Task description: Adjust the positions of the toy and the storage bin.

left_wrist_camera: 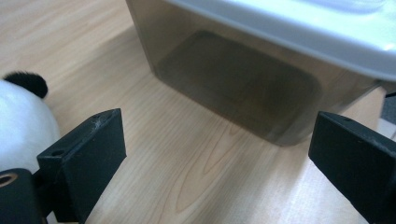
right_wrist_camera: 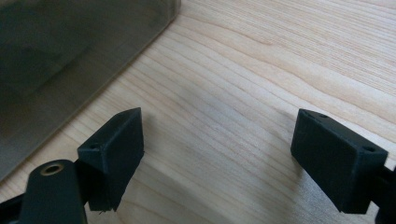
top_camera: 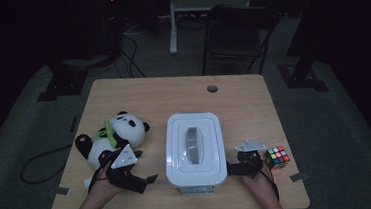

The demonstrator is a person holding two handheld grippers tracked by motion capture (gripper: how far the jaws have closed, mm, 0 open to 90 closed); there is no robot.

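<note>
A translucent box with a white lid (top_camera: 195, 149) stands in the middle of the table, its grey wall close ahead in the left gripper view (left_wrist_camera: 233, 79) and at the upper left of the right gripper view (right_wrist_camera: 60, 56). A panda plush (top_camera: 113, 137) lies left of the box, and its white body edges into the left gripper view (left_wrist_camera: 18, 121). A Rubik's cube (top_camera: 276, 158) sits at the right. My left gripper (top_camera: 147, 182) (left_wrist_camera: 217, 135) is open beside the box's left front corner, with only bare wood between its jaws. My right gripper (top_camera: 233, 168) (right_wrist_camera: 219, 140) is open by the box's right front corner, between box and cube.
The wooden table (top_camera: 147, 95) has a cable hole (top_camera: 212, 88) near its far edge. A dark folding chair (top_camera: 238, 32) stands behind the table and cables (top_camera: 37, 164) lie on the floor to the left. The table's front edge runs just under both hands.
</note>
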